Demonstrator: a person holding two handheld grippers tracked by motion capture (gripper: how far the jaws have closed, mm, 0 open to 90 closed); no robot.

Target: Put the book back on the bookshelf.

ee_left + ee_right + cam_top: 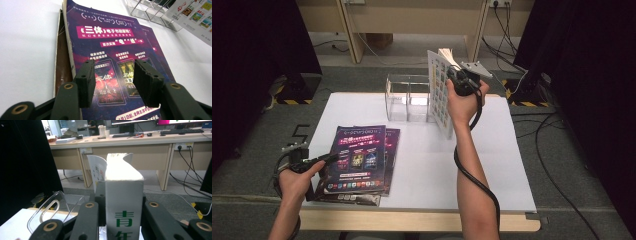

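At centre right of the high view, my right gripper (460, 80) holds a white magazine (440, 95) upright in the air, just in front of the clear acrylic rack (407, 97); in the right gripper view its jaws are clamped on the white spine (124, 202). At lower left, my left gripper (319, 161) rests at the edge of the purple magazine (358, 155) lying on the white table (492, 165); its jaws stand apart, holding nothing, over the cover (110, 50).
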